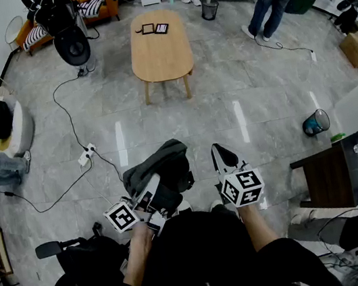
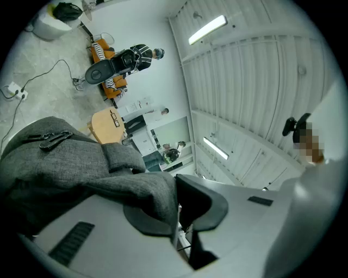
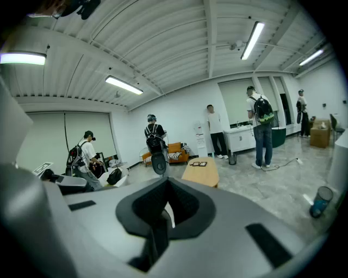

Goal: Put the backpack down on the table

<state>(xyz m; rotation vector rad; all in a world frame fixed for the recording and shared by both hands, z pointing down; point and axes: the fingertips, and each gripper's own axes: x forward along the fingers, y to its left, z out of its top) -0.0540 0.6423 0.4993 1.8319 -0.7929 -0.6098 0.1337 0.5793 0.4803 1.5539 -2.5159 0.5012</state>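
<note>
Left tongs [image 1: 152,191] are clamped narrow on a fold of the grey backpack [image 1: 159,166], and the bag bunches up close in front of the person, over the grey floor [image 1: 253,98]. Right tongs [image 1: 223,157], just right of the bag, are pressed together with nothing between them. The wooden worktop [image 1: 161,56] stands well apart, far across the room.

The backpack [image 1: 160,169], dark grey woven fabric with a metal clip on a strap, hangs crumpled above the floor, a fold of it pinched in the left gripper [image 1: 151,193]. The oval wooden counter [image 1: 161,60] stands well apart from it, across the floor.
</note>
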